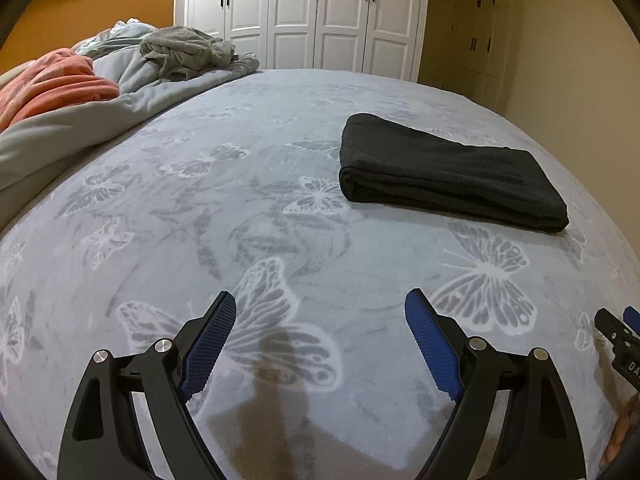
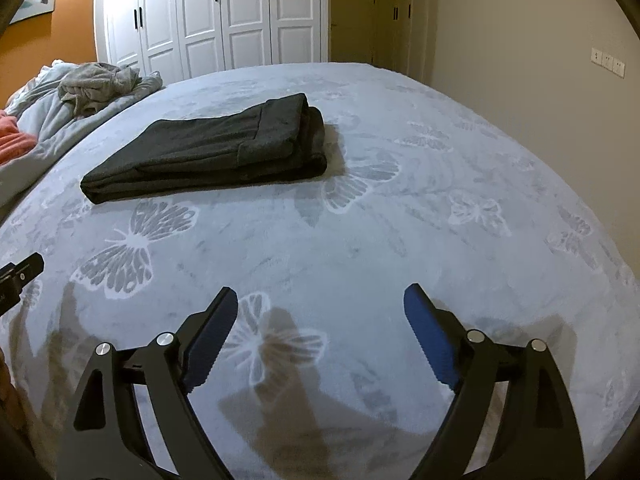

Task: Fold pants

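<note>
Left tongs (image 1: 320,306) and right tongs (image 2: 320,300): I hold both wide apart, nothing between the blue pads, each hovering over the near part of the bed (image 1: 248,216) with its butterfly-print cover. The pants (image 1: 448,168), black, lie well ahead of both tongs as a compact flat bundle of several layers, edges roughly aligned; I judge the folding essentially complete.

The step in hand, as I read it, is letting go and drawing clear. To do it well I keep both pairs of tongs wide and away from the bundle, so that no pad catches a layer and pulls the stack askew. If a last tidy is wanted, I press lightly on top instead of pinching an edge.

The left wrist view shows the rounded folded end of the pants and, at its right edge, the tip of the right tongs. The right wrist view alone shows the opposite end, with a stitched seam and stacked layers, and wall switches (image 2: 608,62). Both views show the rumpled bedding (image 1: 120,80) and white wardrobe (image 1: 300,12) beyond.
</note>
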Available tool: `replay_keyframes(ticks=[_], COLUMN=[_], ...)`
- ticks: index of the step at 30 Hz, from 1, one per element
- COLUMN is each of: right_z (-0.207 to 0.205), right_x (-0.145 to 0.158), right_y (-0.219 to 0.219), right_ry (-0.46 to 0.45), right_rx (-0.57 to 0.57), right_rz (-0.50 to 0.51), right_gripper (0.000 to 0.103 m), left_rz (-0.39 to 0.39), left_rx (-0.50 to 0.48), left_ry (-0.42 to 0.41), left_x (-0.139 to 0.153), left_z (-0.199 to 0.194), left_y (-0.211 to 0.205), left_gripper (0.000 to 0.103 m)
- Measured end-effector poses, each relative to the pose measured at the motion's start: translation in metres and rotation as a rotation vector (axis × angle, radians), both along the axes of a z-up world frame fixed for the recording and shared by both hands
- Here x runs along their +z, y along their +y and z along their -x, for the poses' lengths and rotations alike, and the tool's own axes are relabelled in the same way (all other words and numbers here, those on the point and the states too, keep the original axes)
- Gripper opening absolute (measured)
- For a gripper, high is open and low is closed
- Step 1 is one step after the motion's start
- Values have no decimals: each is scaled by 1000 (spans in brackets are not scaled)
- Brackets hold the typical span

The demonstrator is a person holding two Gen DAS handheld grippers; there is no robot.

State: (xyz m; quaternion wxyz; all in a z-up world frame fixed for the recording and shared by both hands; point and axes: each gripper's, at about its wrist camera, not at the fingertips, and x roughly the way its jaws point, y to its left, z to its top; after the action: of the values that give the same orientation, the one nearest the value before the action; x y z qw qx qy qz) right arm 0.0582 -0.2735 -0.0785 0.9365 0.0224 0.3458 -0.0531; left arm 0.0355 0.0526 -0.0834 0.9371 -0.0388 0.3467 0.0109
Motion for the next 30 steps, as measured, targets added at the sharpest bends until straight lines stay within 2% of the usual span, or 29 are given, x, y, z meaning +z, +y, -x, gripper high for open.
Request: replay_keyframes(ticks=[9, 13, 30], right_z=[2, 3, 2], right_x=[2, 3, 3], right_y=[-1, 0, -2], right_ry=[-11, -20, -19], right_rx=[-10, -10, -7], right_rz=[-11, -3, -6], right_gripper=[84, 89, 89], left_rz=[-47, -65, -80], left_rx=[-14, -21, -21], left_ry=[-23, -29, -35], left_x=[3, 3, 3], left_z=[4, 4, 6], left_y=[-11, -15, -18], left_gripper=[84, 84, 84])
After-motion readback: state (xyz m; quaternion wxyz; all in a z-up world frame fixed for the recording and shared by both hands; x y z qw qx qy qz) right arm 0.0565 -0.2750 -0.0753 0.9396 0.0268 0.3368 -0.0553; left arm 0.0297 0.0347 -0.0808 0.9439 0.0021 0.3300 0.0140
